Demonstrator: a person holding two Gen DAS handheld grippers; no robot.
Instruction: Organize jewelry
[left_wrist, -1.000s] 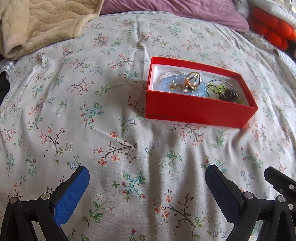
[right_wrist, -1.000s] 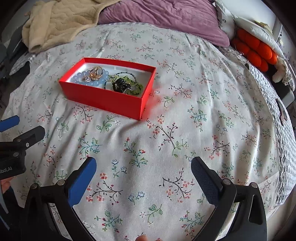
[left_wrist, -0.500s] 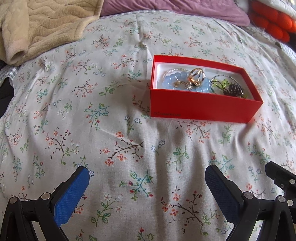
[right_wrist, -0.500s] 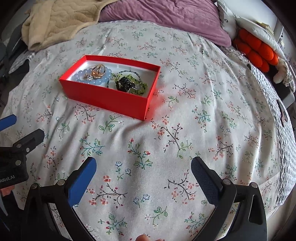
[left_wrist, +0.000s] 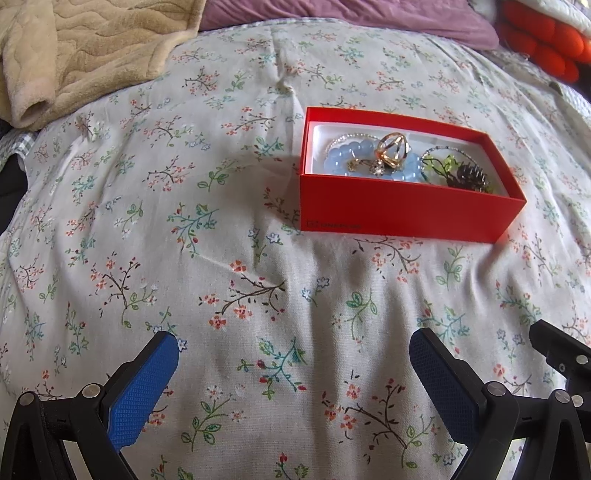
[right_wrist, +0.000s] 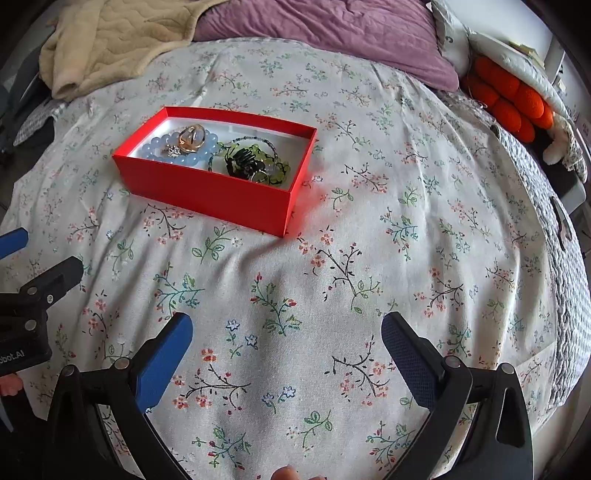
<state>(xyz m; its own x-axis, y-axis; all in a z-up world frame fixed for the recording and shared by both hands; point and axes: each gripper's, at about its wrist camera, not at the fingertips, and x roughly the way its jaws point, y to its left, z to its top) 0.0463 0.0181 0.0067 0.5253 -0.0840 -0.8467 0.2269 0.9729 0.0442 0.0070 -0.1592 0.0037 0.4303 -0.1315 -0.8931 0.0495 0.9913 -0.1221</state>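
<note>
Left wrist view shows the left gripper (left_wrist: 293, 373) with its two blue pads far apart and nothing between them. It hovers low over the flowered bedspread (left_wrist: 147, 221), near the bed's front edge. A tan blanket (left_wrist: 74, 48) lies bunched at the back left corner of the bed. Toward the middle sits the red box (left_wrist: 402, 214), open at the top, so things can drop in easily.

Inside the box, the blue bead bracelet (left_wrist: 343, 158) lies at the left end, with a gold ring (left_wrist: 393, 149) resting on top of it. At the right end lie a green bead string (left_wrist: 439, 166) and a dark hair clip (left_wrist: 471, 177). All the jewelry seen is in the box; none lies loose on the bedspread.

Right wrist view shows the right gripper (right_wrist: 286, 350) also wide open and empty, well apart from the box. A purple pillow (right_wrist: 332, 29) and an orange cushion (right_wrist: 509, 99) lie at the bed's back right.

This could be jewelry waiting to be sorted, or jewelry tidied away.
</note>
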